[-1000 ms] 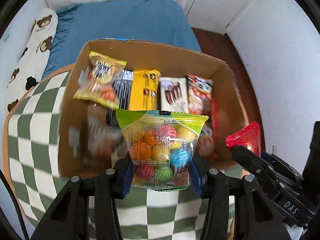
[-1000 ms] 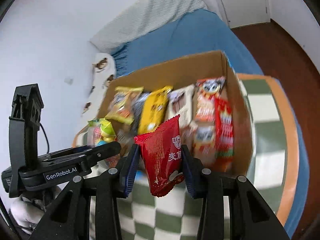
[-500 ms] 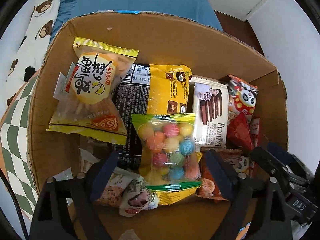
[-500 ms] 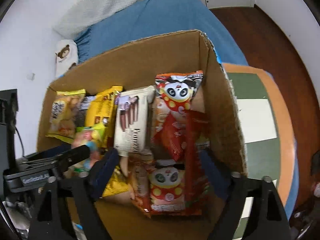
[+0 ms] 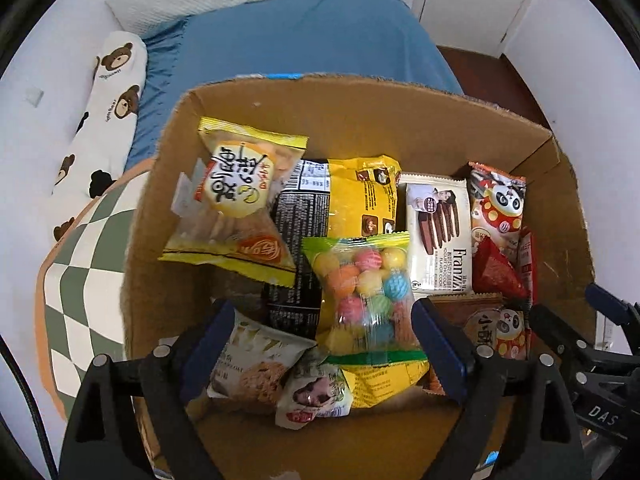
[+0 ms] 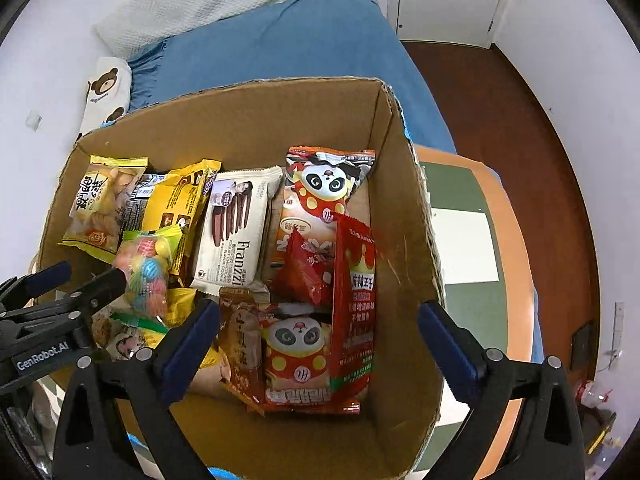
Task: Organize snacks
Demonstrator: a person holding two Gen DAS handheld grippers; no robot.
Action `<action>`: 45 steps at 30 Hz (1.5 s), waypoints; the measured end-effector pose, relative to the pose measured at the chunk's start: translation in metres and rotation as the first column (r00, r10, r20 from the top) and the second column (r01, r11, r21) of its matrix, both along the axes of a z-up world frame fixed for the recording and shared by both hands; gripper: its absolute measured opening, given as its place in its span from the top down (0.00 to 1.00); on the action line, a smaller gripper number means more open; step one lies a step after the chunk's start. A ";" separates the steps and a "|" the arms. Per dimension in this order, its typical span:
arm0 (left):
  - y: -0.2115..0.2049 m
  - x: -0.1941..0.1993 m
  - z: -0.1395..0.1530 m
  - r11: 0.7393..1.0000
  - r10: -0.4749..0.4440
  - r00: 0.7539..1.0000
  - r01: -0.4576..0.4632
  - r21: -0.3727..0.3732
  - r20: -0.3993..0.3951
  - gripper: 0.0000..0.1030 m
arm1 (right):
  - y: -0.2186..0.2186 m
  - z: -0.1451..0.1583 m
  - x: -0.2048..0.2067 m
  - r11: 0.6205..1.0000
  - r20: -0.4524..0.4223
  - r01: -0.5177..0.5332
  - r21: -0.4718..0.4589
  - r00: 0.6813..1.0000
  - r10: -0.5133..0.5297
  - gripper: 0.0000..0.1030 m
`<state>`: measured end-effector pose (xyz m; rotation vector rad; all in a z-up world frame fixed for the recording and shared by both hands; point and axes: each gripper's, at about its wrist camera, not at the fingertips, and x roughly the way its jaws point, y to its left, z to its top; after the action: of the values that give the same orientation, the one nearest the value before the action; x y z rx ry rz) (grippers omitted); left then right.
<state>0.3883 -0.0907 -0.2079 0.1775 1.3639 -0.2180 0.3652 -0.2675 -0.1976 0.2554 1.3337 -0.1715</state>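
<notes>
A cardboard box (image 5: 384,120) (image 6: 248,128) holds several snack packs. The bag of coloured candy balls (image 5: 366,292) (image 6: 146,270) lies inside it, on top of other packs. My left gripper (image 5: 320,340) is open and empty, its jaws either side of and above that bag. The small red packet (image 6: 306,270) (image 5: 496,272) lies in the box's right part among panda packs (image 6: 298,354). My right gripper (image 6: 320,336) is open and empty above them.
The box stands on a green-and-white checkered table (image 5: 76,280) (image 6: 464,240) with an orange rim. Behind it is a blue bed (image 5: 300,40) with a bear-print pillow (image 5: 96,120). White walls stand at both sides, and brown floor (image 6: 500,120) shows on the right.
One second ago each gripper was shut on a pack in front of the box. Both moved over the box, opened and let the candy bag and red packet drop in; now they have drawn back slightly.
</notes>
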 end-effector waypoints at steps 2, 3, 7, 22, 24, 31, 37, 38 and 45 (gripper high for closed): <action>0.002 -0.004 0.007 1.000 0.005 1.000 -0.005 -0.011 0.004 0.12 | 0.000 0.002 -0.003 1.000 0.001 0.006 -0.002 1.000 -0.006 0.02; 0.003 -0.005 0.011 1.000 0.007 1.000 -0.007 -0.014 0.009 0.12 | 0.000 0.004 -0.005 1.000 0.004 0.008 0.002 1.000 -0.008 0.02; 0.007 -0.016 0.026 1.000 0.009 1.000 -0.008 -0.026 0.030 0.12 | 0.004 0.011 -0.012 1.000 0.024 0.013 0.006 1.000 -0.013 0.02; 0.032 -0.093 0.098 0.994 0.049 0.976 -0.027 -0.101 0.214 0.12 | 0.026 0.083 -0.086 1.000 0.198 0.015 -0.024 0.980 -0.009 0.02; 0.038 -0.112 0.112 0.994 0.059 0.963 -0.032 -0.107 0.261 0.12 | 0.032 0.098 -0.104 0.999 0.236 0.010 -0.047 0.972 0.002 0.01; 0.055 -0.171 0.152 0.995 0.060 0.928 -0.025 -0.099 0.369 0.12 | 0.054 0.151 -0.165 0.996 0.352 0.009 -0.084 0.936 0.021 0.00; 0.068 -0.219 0.190 0.993 0.072 0.887 -0.021 -0.115 0.455 0.12 | 0.074 0.191 -0.218 0.994 0.433 0.000 -0.107 0.900 0.047 0.00; 0.069 -0.227 0.195 0.993 0.070 0.883 -0.018 -0.115 0.464 0.12 | 0.077 0.196 -0.225 0.994 0.442 0.001 -0.108 0.896 0.047 0.00; 0.076 -0.268 0.222 0.994 0.057 0.852 0.001 -0.110 0.521 0.12 | 0.089 0.231 -0.271 0.992 0.502 0.013 -0.126 0.863 0.053 0.00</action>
<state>0.1199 -0.0147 0.0137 0.1149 0.8048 -0.1989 0.0944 -0.1786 0.0332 0.1630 0.7970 -0.1564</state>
